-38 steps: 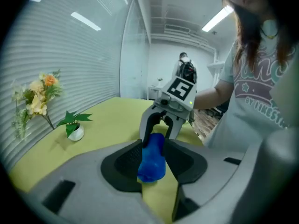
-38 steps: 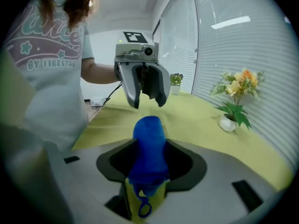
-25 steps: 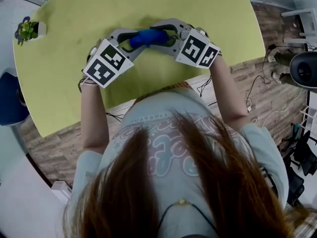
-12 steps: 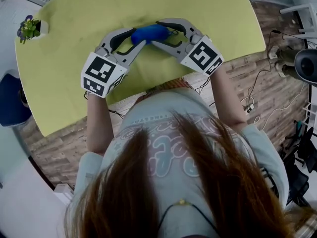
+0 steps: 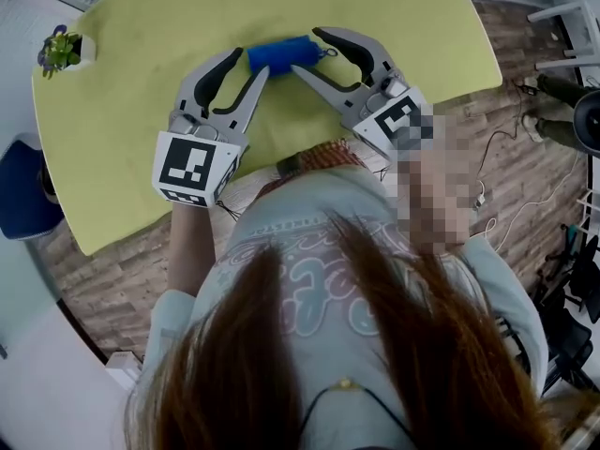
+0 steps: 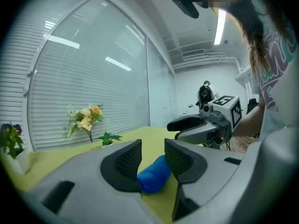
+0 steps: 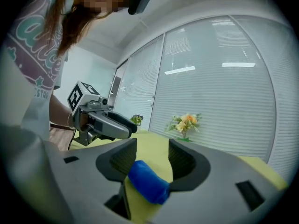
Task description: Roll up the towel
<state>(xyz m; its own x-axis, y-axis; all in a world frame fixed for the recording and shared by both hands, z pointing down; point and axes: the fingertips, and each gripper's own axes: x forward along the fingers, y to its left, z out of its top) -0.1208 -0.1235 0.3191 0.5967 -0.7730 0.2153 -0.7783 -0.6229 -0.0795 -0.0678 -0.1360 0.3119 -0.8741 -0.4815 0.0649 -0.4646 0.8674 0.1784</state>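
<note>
Towel, blue and rolled, lying on yellow-green counter; left gripper and right gripper near its ends, fingers apart, gripping nothing

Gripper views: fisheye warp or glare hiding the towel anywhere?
Left gripper view: strong fisheye, dark corners, blinds bowed; rolled blue towel sharp, ceiling light blown out. Right gripper view: same warp, towel sharp. Head view: even light, green table edge curved.

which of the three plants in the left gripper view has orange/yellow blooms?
The tall bouquet, standing between the purple-flowered plant at the far left and the low green sprig; neither of those shows orange or yellow.
</note>
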